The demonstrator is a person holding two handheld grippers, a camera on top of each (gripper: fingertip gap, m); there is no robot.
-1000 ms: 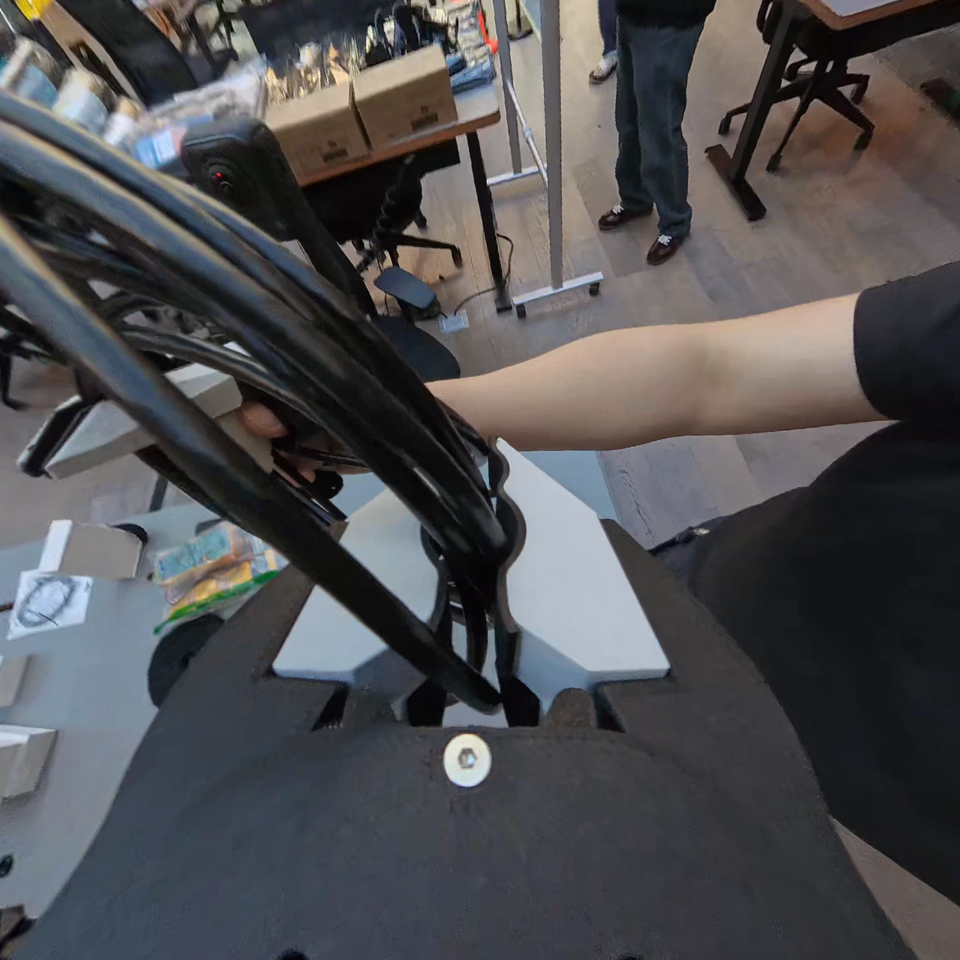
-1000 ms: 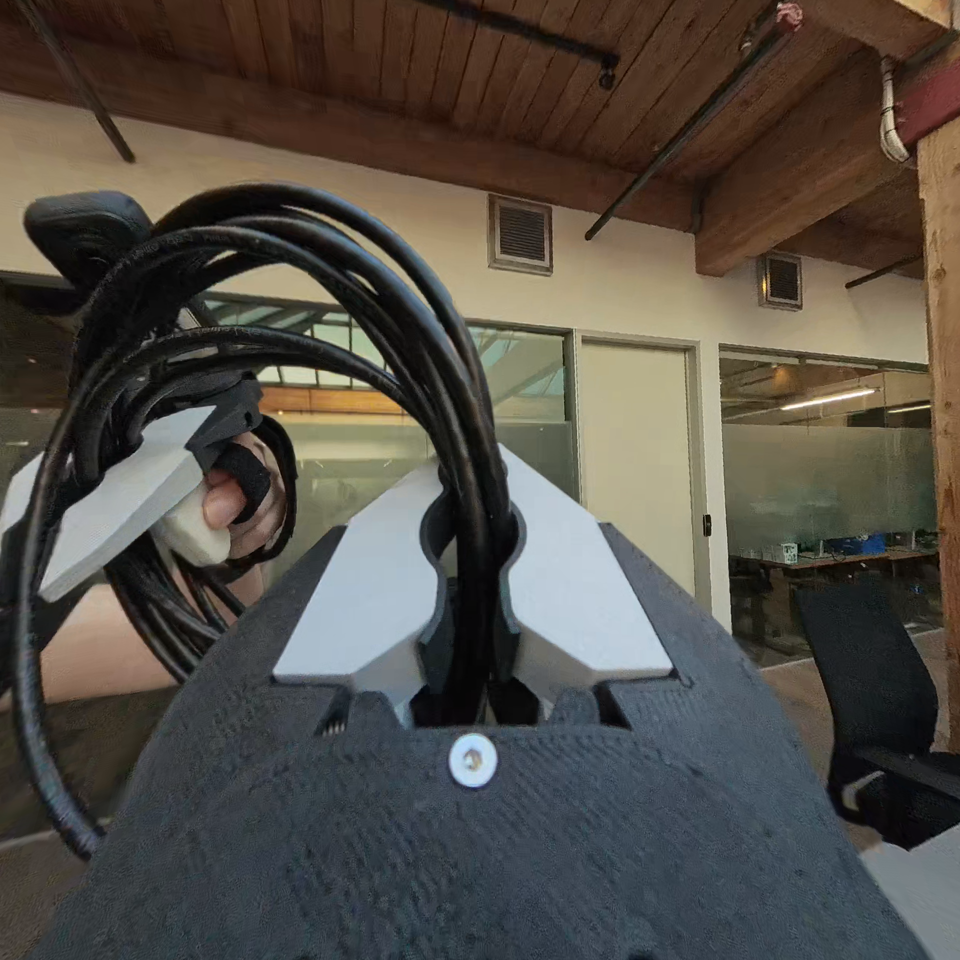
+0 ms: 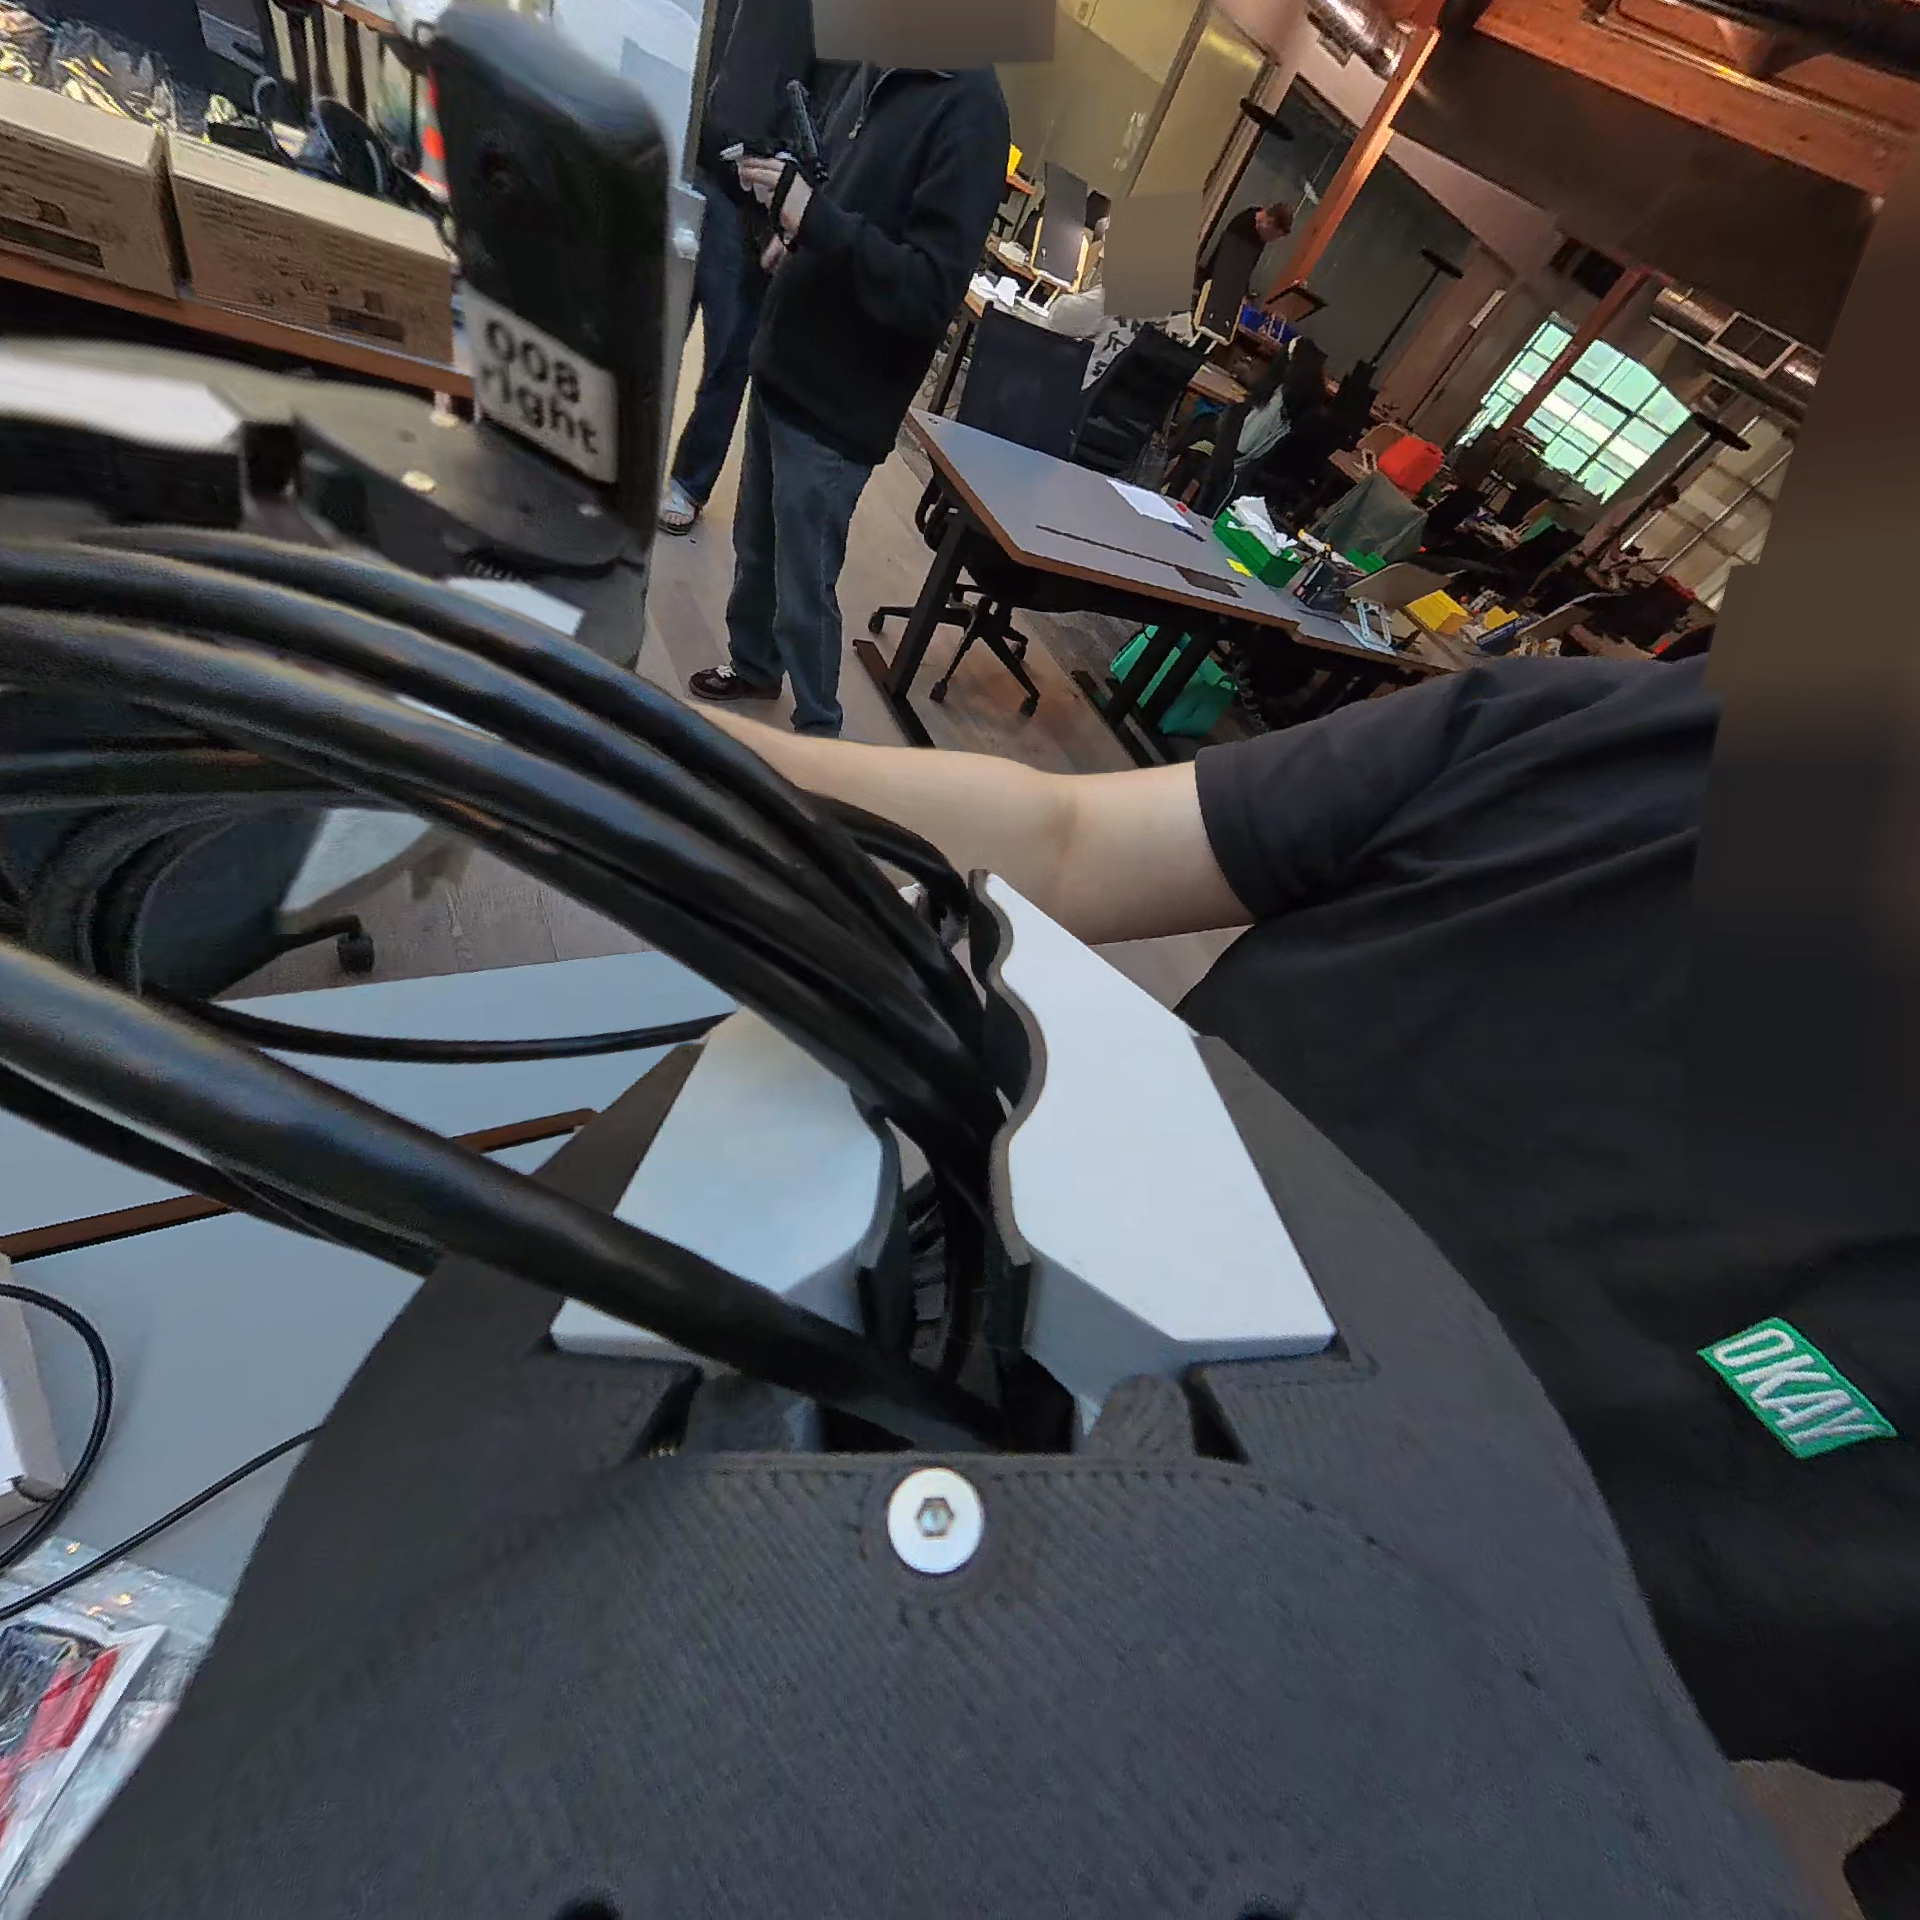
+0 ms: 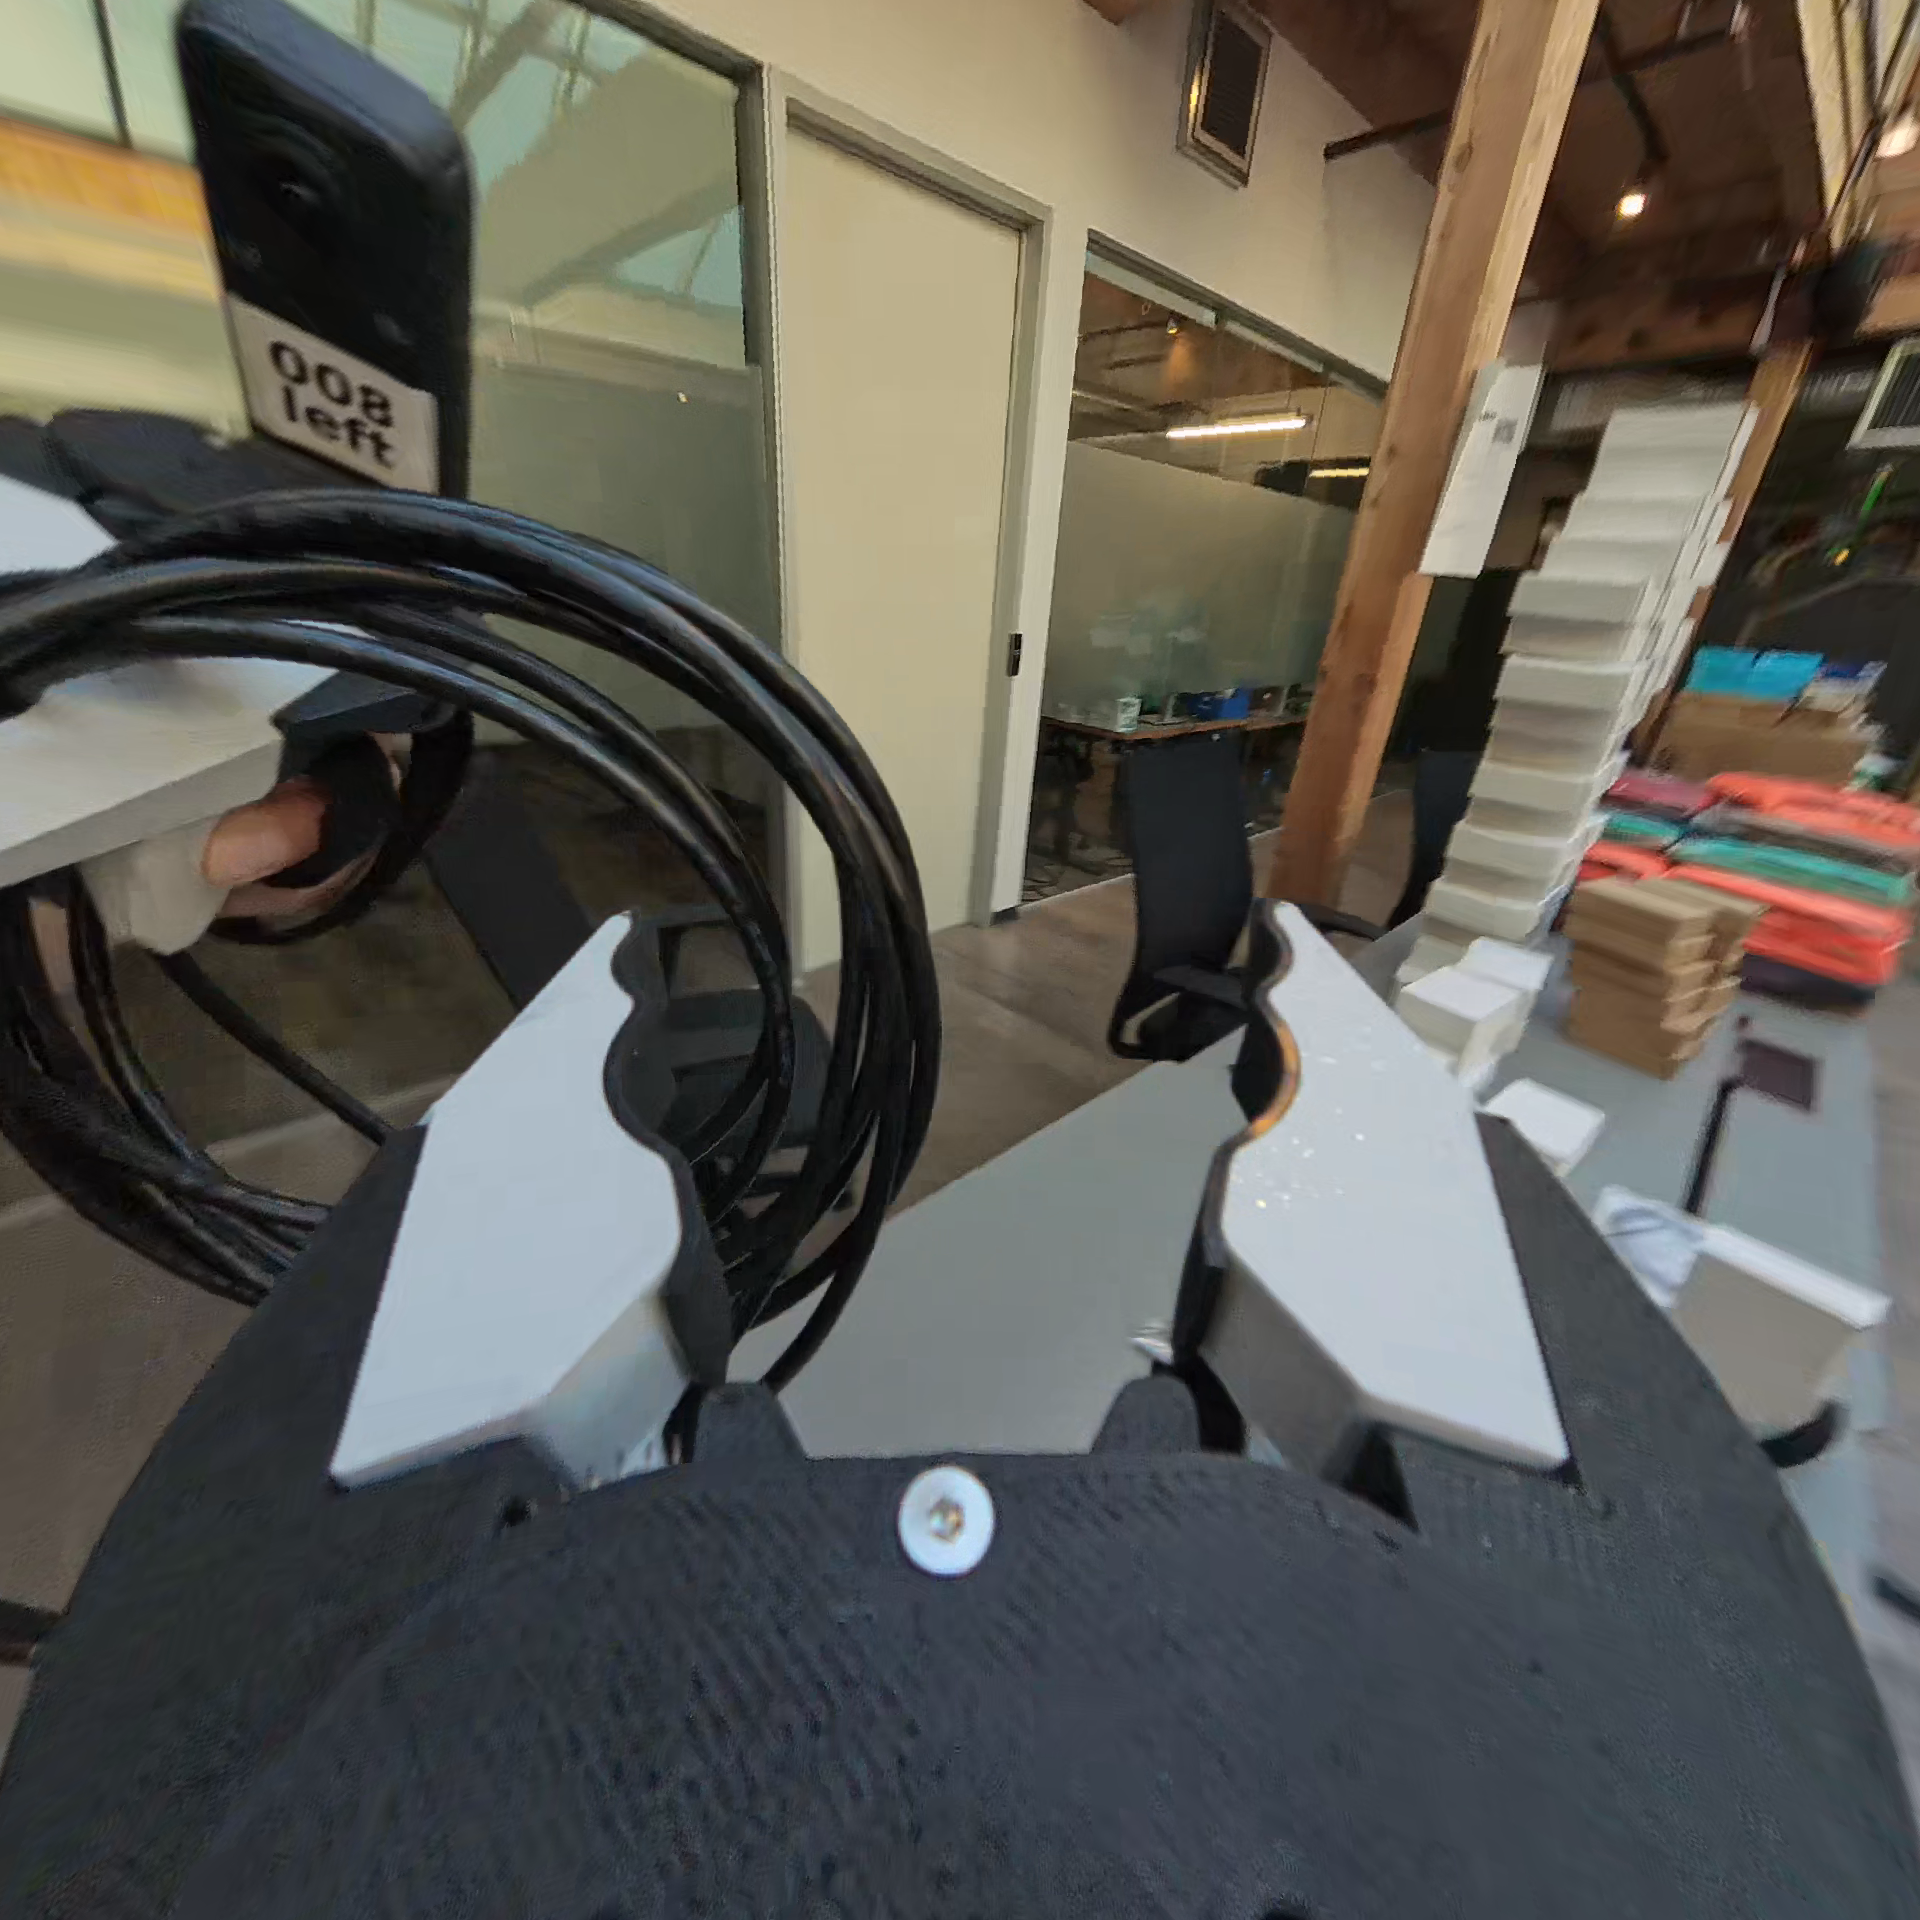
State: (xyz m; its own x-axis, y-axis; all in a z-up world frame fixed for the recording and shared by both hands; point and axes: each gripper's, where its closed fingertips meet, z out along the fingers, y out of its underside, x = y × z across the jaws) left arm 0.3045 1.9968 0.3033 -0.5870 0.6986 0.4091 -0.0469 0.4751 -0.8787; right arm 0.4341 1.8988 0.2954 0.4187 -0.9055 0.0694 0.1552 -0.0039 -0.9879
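A coil of thick black cable [image 3: 520, 727] runs from the left of the left wrist view down into my left gripper [image 3: 940, 1039], which is shut on several of its strands. My right gripper [image 4: 951, 925] is open, its white fingers [image 4: 540, 1195] wide apart. The coil [image 4: 727, 707] hangs at its left and passes close behind its left finger; nothing is clamped. The left gripper [image 4: 125, 748] and the hand on it show at the left of the right wrist view, gripping the coil. The right gripper's body [image 3: 551, 208] shows at the upper left of the left wrist view.
A grey table [image 4: 1018, 1247] lies below the grippers, with small packets at its near left [image 3: 73, 1704]. A black office chair [image 4: 1184, 831], a wooden post [image 4: 1423, 468] and stacked white boxes [image 4: 1579, 727] stand to the right. A person [image 3: 852, 312] stands by a desk [image 3: 1091, 509].
My right gripper has opened and let go of the cable coil. My left gripper stays shut on it. Both views have swung round to other parts of the room.
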